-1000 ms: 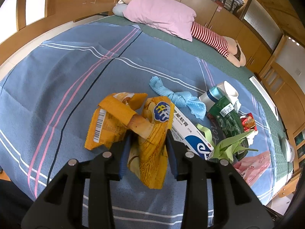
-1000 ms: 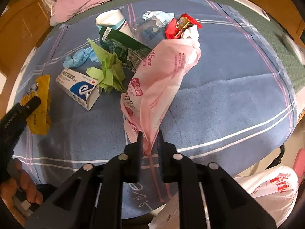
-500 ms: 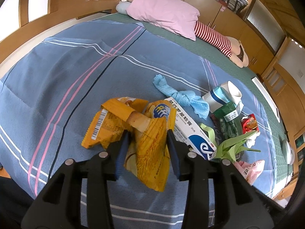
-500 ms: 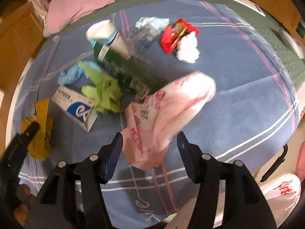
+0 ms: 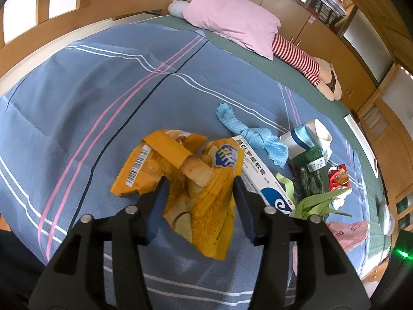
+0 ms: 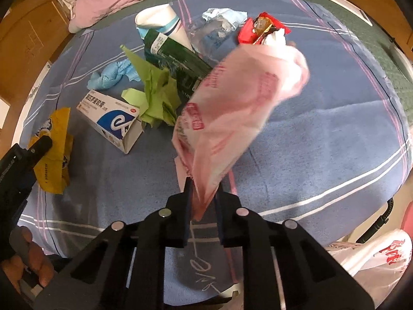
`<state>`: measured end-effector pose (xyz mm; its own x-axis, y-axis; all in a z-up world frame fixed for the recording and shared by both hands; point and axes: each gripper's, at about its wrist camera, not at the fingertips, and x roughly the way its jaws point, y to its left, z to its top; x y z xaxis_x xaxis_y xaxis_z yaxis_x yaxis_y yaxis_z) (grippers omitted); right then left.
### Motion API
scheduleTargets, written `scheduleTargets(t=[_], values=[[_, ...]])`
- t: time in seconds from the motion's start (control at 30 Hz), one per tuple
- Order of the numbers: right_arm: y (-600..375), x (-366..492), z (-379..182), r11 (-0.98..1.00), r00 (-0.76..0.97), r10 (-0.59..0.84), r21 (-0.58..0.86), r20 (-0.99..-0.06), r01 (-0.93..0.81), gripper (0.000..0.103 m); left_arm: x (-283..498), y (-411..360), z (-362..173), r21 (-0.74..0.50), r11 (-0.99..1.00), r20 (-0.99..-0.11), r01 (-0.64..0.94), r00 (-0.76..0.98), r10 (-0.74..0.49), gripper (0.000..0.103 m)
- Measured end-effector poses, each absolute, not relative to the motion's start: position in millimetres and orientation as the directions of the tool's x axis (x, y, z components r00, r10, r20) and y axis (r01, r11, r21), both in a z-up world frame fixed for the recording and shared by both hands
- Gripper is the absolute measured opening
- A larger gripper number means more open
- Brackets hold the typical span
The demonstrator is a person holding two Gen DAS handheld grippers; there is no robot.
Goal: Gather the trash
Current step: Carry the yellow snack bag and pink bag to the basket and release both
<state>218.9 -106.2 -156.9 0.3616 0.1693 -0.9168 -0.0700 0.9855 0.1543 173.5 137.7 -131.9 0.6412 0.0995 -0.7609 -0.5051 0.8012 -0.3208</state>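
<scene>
Near the bed's [image 6: 322, 129] front edge, the right gripper [image 6: 204, 193] has re-clamped on the pink plastic bag [image 6: 232, 108], lifted and blurred, after briefly letting go. The left gripper [image 5: 200, 193] is opening around the yellow chip bag [image 5: 196, 180], seemingly releasing it onto the blanket.

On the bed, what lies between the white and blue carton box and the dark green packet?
Crumpled light green paper lies between the white and blue carton box and the dark green packet, seen clearly in the right wrist view.
</scene>
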Motion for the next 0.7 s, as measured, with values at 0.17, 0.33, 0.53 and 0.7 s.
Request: scheduleTargets(t=[0.17, 0.33, 0.53, 0.7], values=[[-112.4, 217.1, -152.8, 0.985, 0.368, 0.17, 0.162, -0.914, -0.052, 0.017, 164.6, 150.7, -130.7, -0.394, 0.742, -0.739, -0.542, 0.667, 0.094, 0.069], [-118.3, 216.5, -153.0, 0.985, 0.365, 0.169, 0.17, -0.916, -0.032, 0.017, 146.2, 176.9, -134.8, -0.507, 0.607, -0.713, -0.612, 0.694, 0.104, 0.075], [-122.7, 215.1, -148.0, 0.986, 0.384, 0.162, 0.165, -0.909, -0.025, 0.017, 136.2, 186.9, -136.6, -0.521, 0.549, -0.71, -0.654, 0.689, 0.147, 0.08], [-122.5, 212.3, -143.4, 0.986, 0.407, 0.162, 0.158, -0.899, -0.042, 0.017, 144.0, 184.0, -142.2, -0.519, 0.565, -0.731, -0.641, 0.676, 0.096, 0.083]])
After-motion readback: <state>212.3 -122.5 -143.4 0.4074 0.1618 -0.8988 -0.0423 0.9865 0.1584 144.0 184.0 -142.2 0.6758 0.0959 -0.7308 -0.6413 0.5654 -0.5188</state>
